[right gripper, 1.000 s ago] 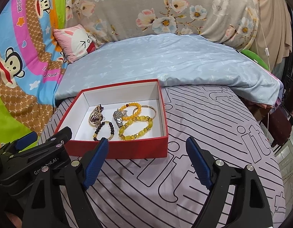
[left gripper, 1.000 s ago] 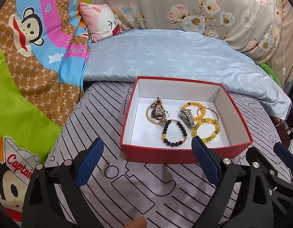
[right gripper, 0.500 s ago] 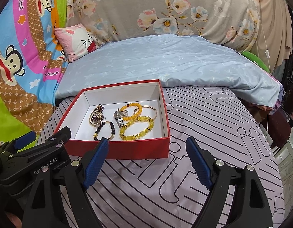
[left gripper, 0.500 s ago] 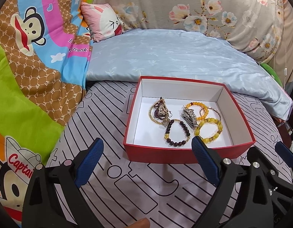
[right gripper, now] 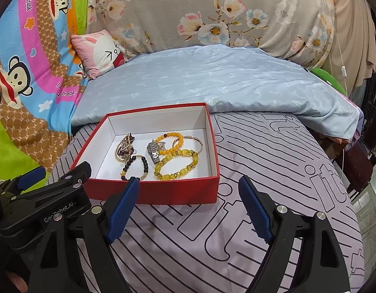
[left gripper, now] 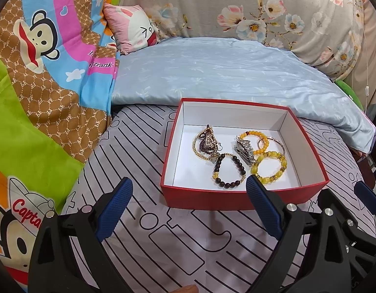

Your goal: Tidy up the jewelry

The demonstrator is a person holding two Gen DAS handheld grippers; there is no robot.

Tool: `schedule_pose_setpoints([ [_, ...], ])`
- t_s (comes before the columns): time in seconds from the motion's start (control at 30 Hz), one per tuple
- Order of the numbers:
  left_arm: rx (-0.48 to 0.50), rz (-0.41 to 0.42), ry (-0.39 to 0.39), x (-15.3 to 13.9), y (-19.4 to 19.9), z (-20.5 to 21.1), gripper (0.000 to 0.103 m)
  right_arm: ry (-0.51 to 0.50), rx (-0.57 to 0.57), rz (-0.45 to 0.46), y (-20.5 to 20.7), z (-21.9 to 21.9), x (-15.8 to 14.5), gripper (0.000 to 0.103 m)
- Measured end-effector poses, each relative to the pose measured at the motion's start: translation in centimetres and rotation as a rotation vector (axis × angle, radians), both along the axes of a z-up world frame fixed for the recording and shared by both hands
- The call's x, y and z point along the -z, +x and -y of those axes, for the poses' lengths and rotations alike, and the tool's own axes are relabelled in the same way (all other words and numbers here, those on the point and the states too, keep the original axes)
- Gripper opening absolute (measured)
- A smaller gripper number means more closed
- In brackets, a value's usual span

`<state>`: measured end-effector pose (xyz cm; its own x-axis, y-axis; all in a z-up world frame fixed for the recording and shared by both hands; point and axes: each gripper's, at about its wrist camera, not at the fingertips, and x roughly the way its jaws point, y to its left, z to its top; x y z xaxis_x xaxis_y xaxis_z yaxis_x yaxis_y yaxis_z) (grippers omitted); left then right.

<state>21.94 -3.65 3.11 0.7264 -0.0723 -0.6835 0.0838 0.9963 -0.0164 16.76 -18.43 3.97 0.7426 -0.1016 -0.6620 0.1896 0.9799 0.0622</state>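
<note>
A red box with a white inside sits on the striped bedsheet; it also shows in the right wrist view. In it lie a gold and purple necklace, a dark bead bracelet, a silver watch and yellow bead bracelets. My left gripper is open and empty, just in front of the box. My right gripper is open and empty, in front of the box's right corner.
A light blue quilt lies behind the box. A cartoon monkey blanket rises on the left, with a pink pillow and floral bedding behind. The bed edge drops off at right.
Both views have shifted slightly: the box sits a little further right in each than before. Both grippers stay open and empty.
</note>
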Motion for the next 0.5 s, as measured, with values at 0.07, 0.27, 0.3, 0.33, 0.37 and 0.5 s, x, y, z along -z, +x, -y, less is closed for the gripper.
schedule_pose_setpoints([
  [0.07, -0.004, 0.0, 0.001, -0.05, -0.03, -0.25, 0.092, 0.002, 0.0, 0.0, 0.02, 0.0, 0.01, 0.082],
  [0.27, -0.018, 0.013, 0.023, -0.2, -0.21, -0.25, 0.092, -0.005, -0.002, -0.001, -0.03, -0.12, 0.06, 0.082],
  [0.3, -0.023, 0.018, 0.027, -0.23, -0.2, -0.19, 0.092, -0.006, -0.003, -0.001, -0.04, -0.18, 0.1, 0.082],
  [0.33, -0.027, 0.02, 0.032, -0.24, -0.2, -0.17, 0.092, -0.007, -0.003, -0.002, -0.01, -0.2, 0.1, 0.082],
  [0.37, -0.032, 0.02, 0.035, -0.24, -0.2, -0.18, 0.092, -0.007, -0.002, -0.003, -0.01, -0.2, 0.11, 0.082],
  [0.5, -0.036, 0.011, 0.038, -0.13, -0.12, -0.22, 0.092, -0.009, -0.005, -0.003, -0.09, -0.34, 0.26, 0.082],
])
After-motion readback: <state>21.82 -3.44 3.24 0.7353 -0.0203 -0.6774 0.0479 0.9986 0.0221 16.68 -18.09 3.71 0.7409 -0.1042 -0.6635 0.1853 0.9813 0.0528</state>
